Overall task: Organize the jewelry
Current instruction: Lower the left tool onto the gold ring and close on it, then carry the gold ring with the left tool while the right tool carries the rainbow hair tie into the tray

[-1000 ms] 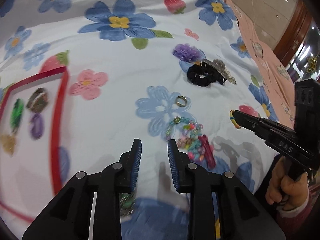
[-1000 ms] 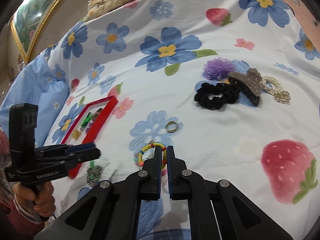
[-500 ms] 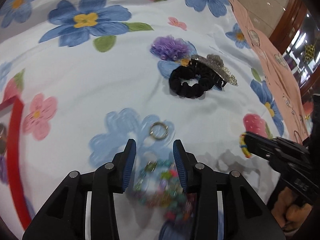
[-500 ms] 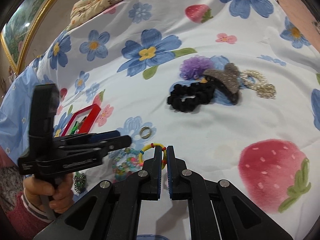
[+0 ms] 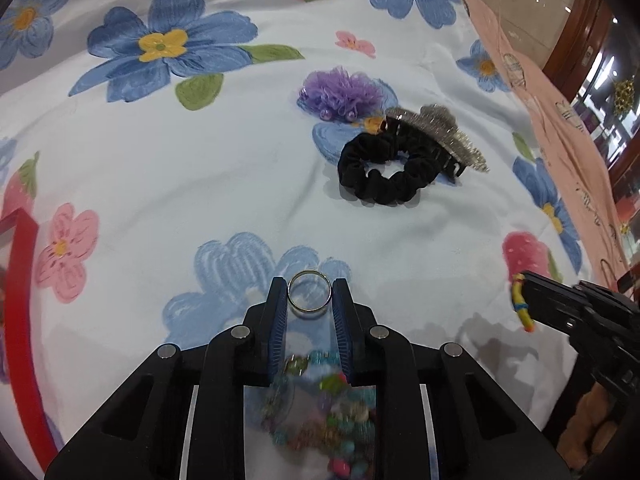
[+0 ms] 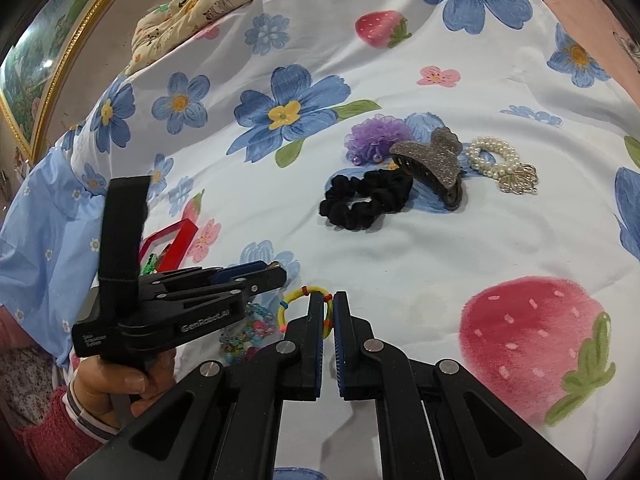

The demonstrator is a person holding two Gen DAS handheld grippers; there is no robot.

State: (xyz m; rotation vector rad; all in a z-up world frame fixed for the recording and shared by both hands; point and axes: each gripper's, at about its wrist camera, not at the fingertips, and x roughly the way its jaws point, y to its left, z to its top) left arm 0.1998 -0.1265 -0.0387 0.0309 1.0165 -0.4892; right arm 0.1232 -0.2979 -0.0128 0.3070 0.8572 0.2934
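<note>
A small metal ring [image 5: 310, 297] lies on the flowered sheet between the tips of my left gripper [image 5: 310, 294]. Its jaws are closing and both pads touch the ring's sides. A beaded bracelet [image 5: 320, 412] lies blurred under the left gripper's fingers. My right gripper [image 6: 329, 300] is shut on a yellow multicoloured hair band [image 6: 298, 300], held just above the sheet. In the left wrist view that band [image 5: 522, 304] hangs from the right gripper's tip at the right edge. The red-rimmed tray [image 5: 20, 280] sits at the far left.
A black scrunchie [image 5: 384, 172], a purple tulle flower [image 5: 340, 92] and a glittery claw clip [image 5: 440, 132] lie together further back. A pearl bracelet [image 6: 496, 160] lies right of them. A hand in a red sleeve [image 6: 112, 384] holds the left gripper. A pillow [image 6: 192, 4] lies far back.
The left gripper moved away from the red tray, over the beaded bracelet, up to the ring, and its jaws narrowed around it. The right gripper kept its hold on the hair band.
</note>
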